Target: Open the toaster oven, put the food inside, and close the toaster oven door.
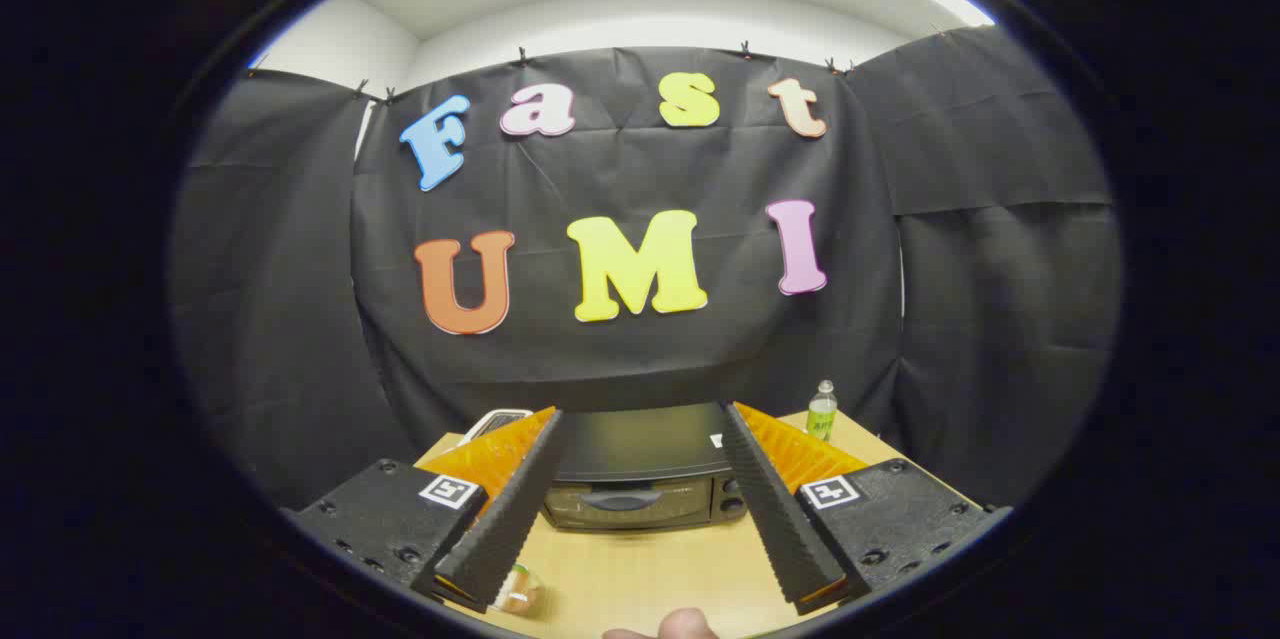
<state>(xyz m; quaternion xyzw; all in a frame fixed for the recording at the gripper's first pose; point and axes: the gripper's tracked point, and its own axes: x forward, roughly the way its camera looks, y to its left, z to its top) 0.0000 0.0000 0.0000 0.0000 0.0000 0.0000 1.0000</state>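
Gripper view: tool [640, 419] level (fingers apart)

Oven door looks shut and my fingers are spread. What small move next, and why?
Probably lower the open hand-held gripper forward toward the door handle of the toaster oven: the door is closed and the handle sits ahead, between the fingers, untouched.

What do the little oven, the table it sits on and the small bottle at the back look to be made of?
Toaster oven: probably dark painted metal, its flat top showing a dull sheen, with a glass-looking door. Table: pale wood or wood-look laminate, smooth and matte. Bottle: likely clear plastic, see-through and greenish. The gripper is open, its fingers framing the oven.
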